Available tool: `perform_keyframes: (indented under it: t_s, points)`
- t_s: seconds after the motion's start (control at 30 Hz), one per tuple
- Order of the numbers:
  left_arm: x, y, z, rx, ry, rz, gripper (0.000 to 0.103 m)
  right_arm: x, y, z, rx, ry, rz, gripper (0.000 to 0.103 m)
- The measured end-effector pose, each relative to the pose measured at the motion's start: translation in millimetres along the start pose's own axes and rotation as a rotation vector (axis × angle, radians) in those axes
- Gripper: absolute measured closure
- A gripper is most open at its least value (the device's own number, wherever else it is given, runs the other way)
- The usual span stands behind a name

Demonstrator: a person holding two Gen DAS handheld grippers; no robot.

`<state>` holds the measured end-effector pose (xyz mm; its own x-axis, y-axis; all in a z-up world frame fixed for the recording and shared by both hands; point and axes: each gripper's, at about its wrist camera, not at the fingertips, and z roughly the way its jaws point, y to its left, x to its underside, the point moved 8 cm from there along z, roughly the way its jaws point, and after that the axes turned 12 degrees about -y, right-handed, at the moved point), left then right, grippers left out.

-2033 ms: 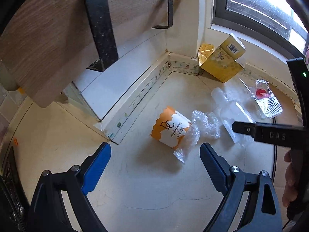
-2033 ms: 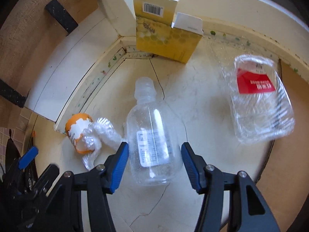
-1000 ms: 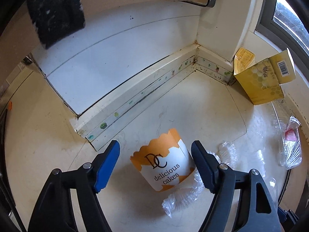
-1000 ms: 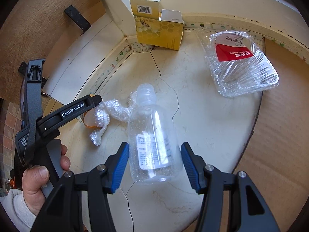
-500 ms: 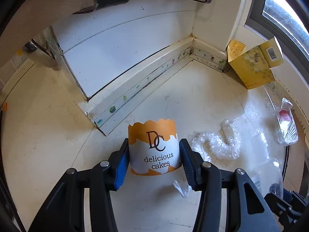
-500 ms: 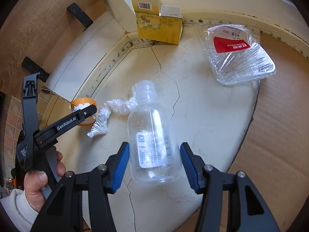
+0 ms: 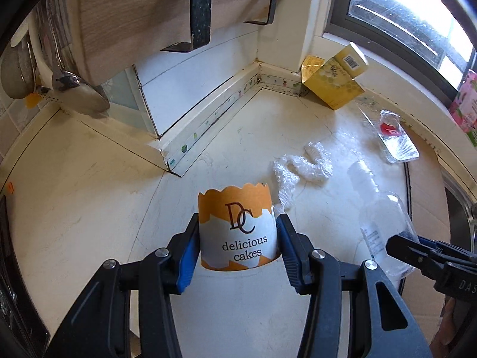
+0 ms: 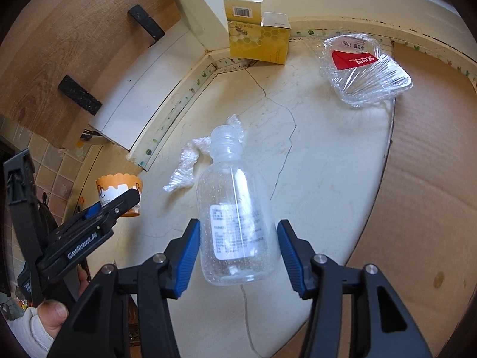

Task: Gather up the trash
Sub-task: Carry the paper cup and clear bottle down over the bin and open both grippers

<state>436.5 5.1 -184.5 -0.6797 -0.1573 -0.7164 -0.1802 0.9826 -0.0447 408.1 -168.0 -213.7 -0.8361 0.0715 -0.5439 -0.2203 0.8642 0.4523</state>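
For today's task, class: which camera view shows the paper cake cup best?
The left wrist view: the paper cake cup stands centred between the left gripper pads, lettering fully readable. The right wrist view shows it small at the left, partly behind that gripper.

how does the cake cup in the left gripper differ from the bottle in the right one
The cake cup is opaque paper, orange and white, printed "delicious cakes"; the plastic bottle is clear with a small white label. The cup is short, open-topped with a scalloped rim; the bottle is taller, narrowing to a capped neck. The cup's sides touch both blue pads of the left hand-held gripper; the bottle sits between the pads of the right hand-held gripper. Both look empty.
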Motion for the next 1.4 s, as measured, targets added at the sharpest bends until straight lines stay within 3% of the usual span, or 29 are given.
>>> perform_keyframes:
  t_s: [0.37, 0.6, 0.77, 0.9, 1.07, 1.27, 1.4]
  points:
    - [40.2, 6.1, -73.0, 0.217, -0.012, 0.102, 0.055, 60.5, 71.2, -49.6, 0.114, -0.071, 0.014, 0.051]
    - [77.8, 34.2, -122.2, 0.333, -0.048, 0.126, 0.055, 131.4, 119.2, -83.6, 0.189, -0.103, 0.036, 0.051]
    - [116.5, 51.7, -137.7, 0.384, -0.001, 0.117, 0.055, 186.1, 143.8, -94.3, 0.226, -0.058, 0.046, 0.051]
    - [140.6, 67.4, -144.2, 0.388, 0.032, 0.099, 0.055, 214.9, 158.2, -101.3, 0.223, -0.021, 0.025, 0.051]
    - [177.0, 92.2, -141.6, 0.333, 0.098, 0.031, 0.055, 248.5, 156.6, -90.7, 0.202, 0.045, 0.015, 0.051]
    - [257.1, 104.7, -113.5, 0.273, 0.196, 0.015, 0.055, 318.9, 116.7, -30.2, 0.155, 0.185, 0.114, 0.051]
    - [313.6, 109.7, -74.0, 0.235, 0.254, 0.010, 0.055, 372.5, 75.6, 21.0, 0.170, 0.271, 0.196, 0.050]
